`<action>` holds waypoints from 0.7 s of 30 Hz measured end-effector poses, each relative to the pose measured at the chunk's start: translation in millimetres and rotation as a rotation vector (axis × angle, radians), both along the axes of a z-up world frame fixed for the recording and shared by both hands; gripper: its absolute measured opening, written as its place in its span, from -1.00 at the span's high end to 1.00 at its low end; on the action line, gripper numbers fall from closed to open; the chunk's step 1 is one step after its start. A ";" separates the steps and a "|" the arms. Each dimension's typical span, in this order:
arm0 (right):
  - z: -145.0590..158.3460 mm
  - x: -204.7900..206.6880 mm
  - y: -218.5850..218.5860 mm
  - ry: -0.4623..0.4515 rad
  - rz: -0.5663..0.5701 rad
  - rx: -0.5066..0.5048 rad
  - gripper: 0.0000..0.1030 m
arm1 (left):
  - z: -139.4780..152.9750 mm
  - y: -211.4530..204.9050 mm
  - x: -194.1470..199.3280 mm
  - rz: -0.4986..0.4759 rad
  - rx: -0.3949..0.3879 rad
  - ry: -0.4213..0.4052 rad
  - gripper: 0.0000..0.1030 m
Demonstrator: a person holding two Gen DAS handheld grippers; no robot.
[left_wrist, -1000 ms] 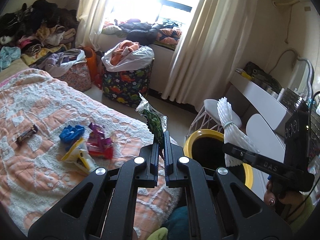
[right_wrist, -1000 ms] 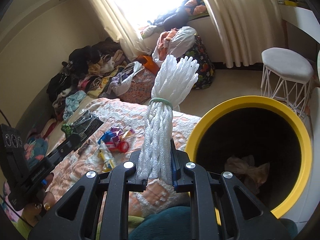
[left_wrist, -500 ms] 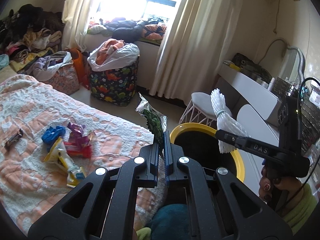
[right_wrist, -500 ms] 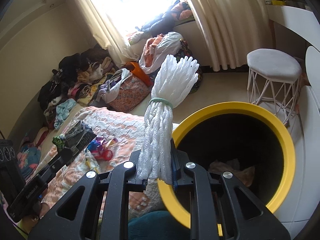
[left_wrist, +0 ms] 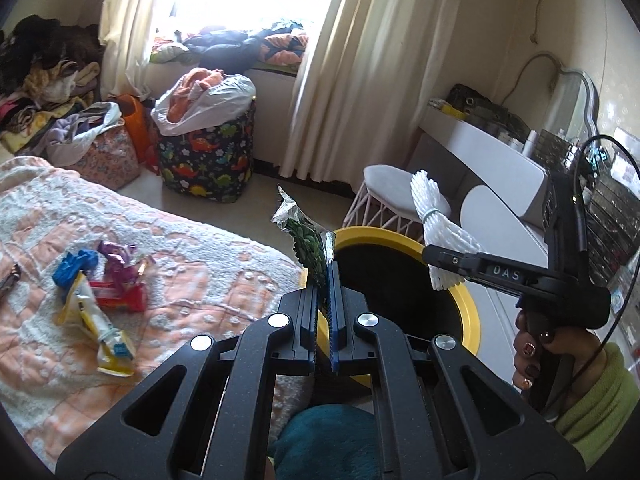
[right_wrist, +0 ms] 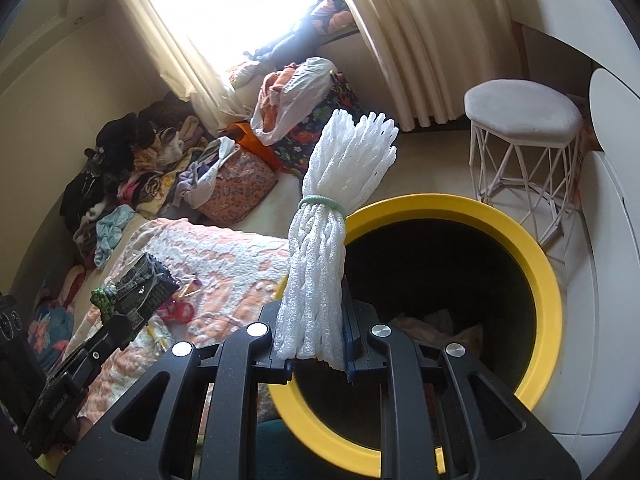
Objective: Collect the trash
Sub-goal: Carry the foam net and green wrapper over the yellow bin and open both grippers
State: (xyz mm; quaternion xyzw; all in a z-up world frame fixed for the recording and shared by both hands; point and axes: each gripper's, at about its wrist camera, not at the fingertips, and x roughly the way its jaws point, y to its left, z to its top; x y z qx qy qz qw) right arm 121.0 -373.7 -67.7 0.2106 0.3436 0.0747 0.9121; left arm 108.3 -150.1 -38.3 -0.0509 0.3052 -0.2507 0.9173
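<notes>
My left gripper point(left_wrist: 325, 276) is shut on a green snack wrapper point(left_wrist: 308, 242) with silver edges, which stands up from its tips at the near rim of the yellow-rimmed black bin point(left_wrist: 466, 308). My right gripper point(right_wrist: 316, 300) is shut on a bundle of white foam netting point(right_wrist: 336, 204) tied with a green band, held over the bin's point(right_wrist: 536, 264) left rim. The same bundle point(left_wrist: 434, 216) and the right gripper point(left_wrist: 434, 256) show in the left wrist view, above the bin's far side. The left gripper point(right_wrist: 128, 320) with its wrapper point(right_wrist: 140, 284) shows at the left of the right wrist view. Crumpled trash lies in the bin.
Several wrappers point(left_wrist: 100, 284) lie on the peach and white bedspread point(left_wrist: 192, 252). A white stool point(right_wrist: 524, 136) stands behind the bin. A dinosaur-print bag point(left_wrist: 208, 148), piled clothes point(right_wrist: 132, 168), curtains and a white dresser point(left_wrist: 480, 148) ring the floor.
Both grippers have moved toward the bin with their loads. The bin now fills more of both views, and the bed has slid to the left.
</notes>
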 end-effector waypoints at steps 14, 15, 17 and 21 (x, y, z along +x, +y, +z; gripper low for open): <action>-20.6 6.9 -27.5 0.054 -0.051 0.032 0.67 | -27.9 -47.1 8.0 -0.109 0.048 0.054 0.97; -22.1 7.3 -29.3 0.058 -0.055 0.035 0.67 | -29.7 -49.9 8.6 -0.116 0.052 0.057 0.97; -24.7 8.3 -32.8 0.065 -0.062 0.041 0.67 | -33.8 -55.2 10.4 -0.128 0.056 0.066 0.97; -29.9 9.5 -37.9 0.079 -0.073 0.049 0.67 | -43.7 -64.9 15.8 -0.155 0.066 0.097 0.97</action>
